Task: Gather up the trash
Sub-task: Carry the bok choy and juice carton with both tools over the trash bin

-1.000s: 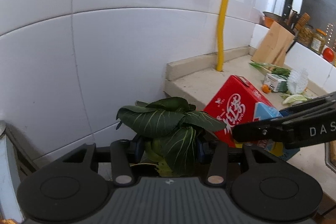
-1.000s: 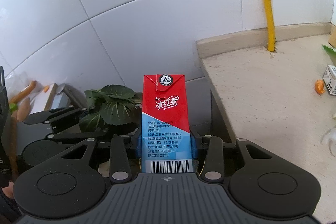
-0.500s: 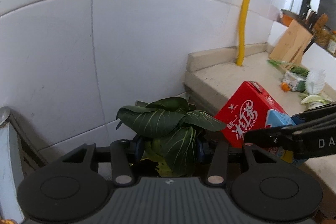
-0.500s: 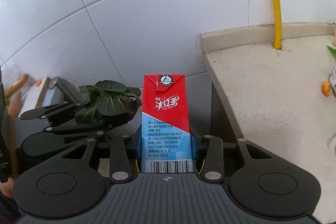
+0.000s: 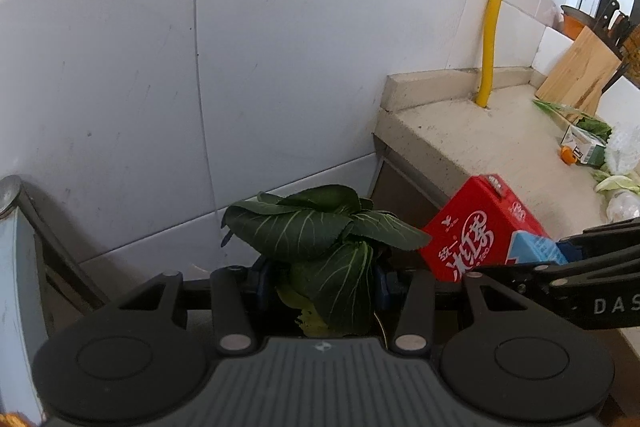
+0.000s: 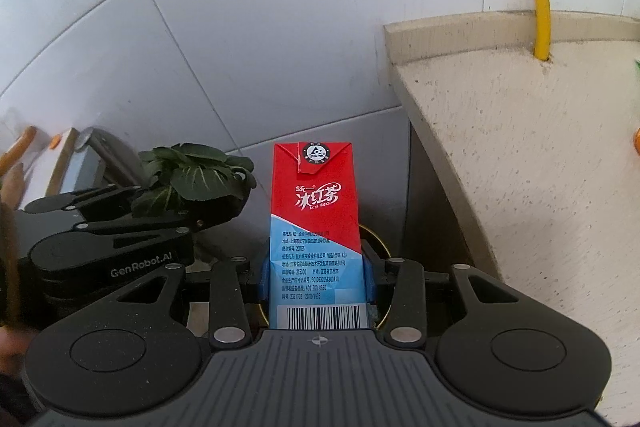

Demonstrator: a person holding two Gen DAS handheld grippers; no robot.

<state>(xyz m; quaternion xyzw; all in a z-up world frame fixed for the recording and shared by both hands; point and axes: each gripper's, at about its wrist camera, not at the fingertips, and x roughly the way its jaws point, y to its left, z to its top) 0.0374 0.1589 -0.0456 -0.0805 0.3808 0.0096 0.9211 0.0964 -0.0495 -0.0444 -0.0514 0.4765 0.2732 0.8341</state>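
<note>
Two hand-held grippers are loaded: the left hand-held gripper [image 5: 320, 287] clamps a green leafy vegetable [image 5: 320, 227], the right hand-held gripper [image 6: 318, 275] clamps an upright ice tea carton [image 6: 316, 227], both beside the bench [image 6: 540, 147] edge, near the tiled wall [image 5: 200, 67].

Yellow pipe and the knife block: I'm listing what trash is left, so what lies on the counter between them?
In the left wrist view, the counter between the yellow pipe and the knife block is bare; the leftover scraps lie nearer the camera than the block.
</note>
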